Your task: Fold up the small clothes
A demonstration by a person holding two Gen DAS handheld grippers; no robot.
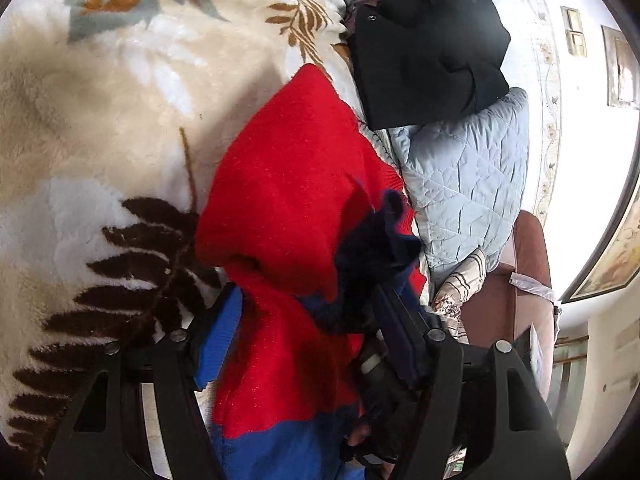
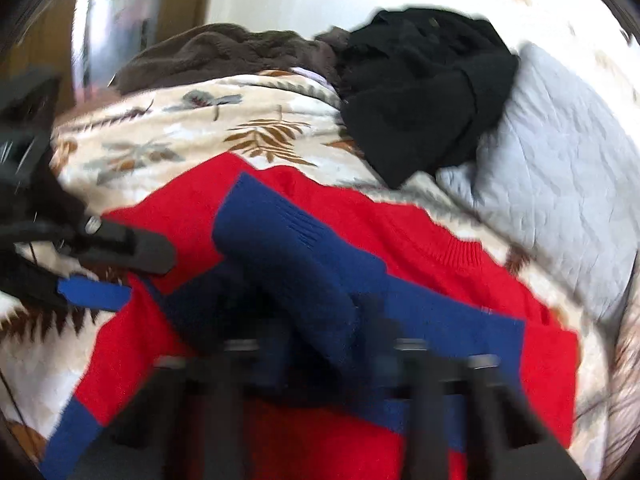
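Observation:
A red knit sweater (image 2: 400, 248) with blue bands lies spread on a cream leaf-print blanket (image 2: 180, 136). Its dark blue sleeve (image 2: 280, 240) is raised over the red body, and the lower end runs down between the blurred fingers of my right gripper (image 2: 320, 344), which looks shut on it. In the left wrist view my left gripper (image 1: 308, 336) stands with its jaws wide apart. A bunched fold of the red sweater (image 1: 288, 184) rises between its blue pads (image 1: 218, 344). In the right wrist view, the left gripper (image 2: 120, 272) sits at the sweater's left edge.
A black garment (image 1: 424, 52) is heaped beyond the sweater, partly on a pale blue quilted pillow (image 1: 472, 176). A brown fleecy item (image 2: 224, 52) lies at the blanket's far side. A reddish-brown bed frame (image 1: 528, 292) borders the right. A gloved hand (image 1: 372, 444) shows low down.

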